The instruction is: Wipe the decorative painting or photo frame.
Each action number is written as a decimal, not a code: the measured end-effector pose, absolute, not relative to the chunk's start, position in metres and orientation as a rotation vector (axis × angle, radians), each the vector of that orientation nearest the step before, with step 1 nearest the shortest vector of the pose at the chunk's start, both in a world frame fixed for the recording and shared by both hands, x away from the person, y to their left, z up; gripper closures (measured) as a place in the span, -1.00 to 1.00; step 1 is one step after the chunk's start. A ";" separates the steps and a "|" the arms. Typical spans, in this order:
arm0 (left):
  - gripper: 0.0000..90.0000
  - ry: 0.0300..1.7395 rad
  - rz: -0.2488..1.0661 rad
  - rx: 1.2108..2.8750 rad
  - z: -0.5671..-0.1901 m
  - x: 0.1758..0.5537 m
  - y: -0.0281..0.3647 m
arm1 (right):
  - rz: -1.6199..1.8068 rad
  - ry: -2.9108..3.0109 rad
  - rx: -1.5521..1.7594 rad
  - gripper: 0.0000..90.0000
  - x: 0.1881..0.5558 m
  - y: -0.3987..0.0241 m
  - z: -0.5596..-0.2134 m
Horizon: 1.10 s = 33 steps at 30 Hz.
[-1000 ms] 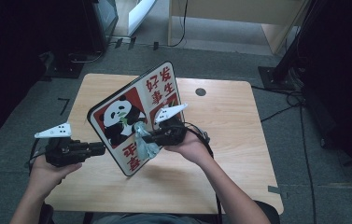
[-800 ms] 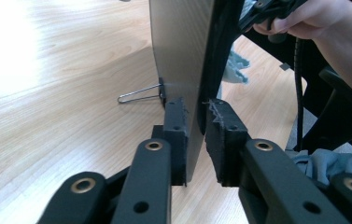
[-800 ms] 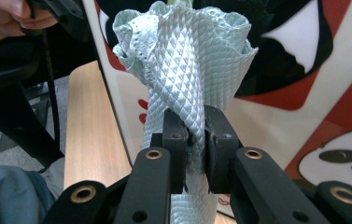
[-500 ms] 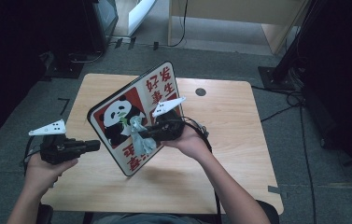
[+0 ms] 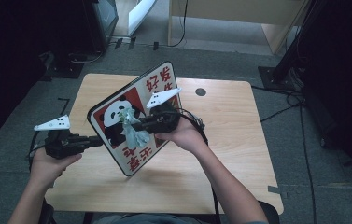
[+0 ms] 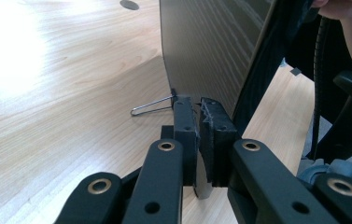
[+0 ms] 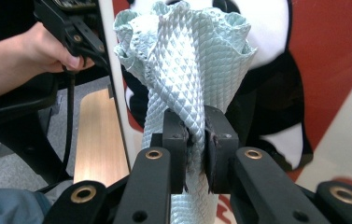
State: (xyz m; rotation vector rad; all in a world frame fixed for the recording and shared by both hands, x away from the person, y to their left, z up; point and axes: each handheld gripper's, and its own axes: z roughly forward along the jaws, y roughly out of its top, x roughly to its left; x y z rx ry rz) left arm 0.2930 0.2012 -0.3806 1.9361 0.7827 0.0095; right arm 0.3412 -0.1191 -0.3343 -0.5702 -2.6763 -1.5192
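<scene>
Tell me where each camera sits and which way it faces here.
High view: above the person's side, looking forward and down on the table; forearms, left tongs, right tongs.
Left gripper view: on the left tongs, along jaws that have just closed on the panda board edge.
Right gripper view: on the right tongs, gripping the pale green cloth; the person's other hand behind.
All views share the board.
</scene>
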 end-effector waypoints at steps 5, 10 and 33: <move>0.91 0.774 0.008 1.928 -0.379 0.296 0.198 | -1.530 -2.699 -0.532 0.80 0.342 -0.111 -0.321; 0.91 0.761 0.008 1.919 -0.377 0.297 0.197 | -1.555 -2.701 -0.507 0.80 0.345 -0.105 -0.308; 0.91 0.748 0.007 1.908 -0.374 0.301 0.196 | -1.598 -2.720 -0.459 0.80 0.352 -0.083 -0.279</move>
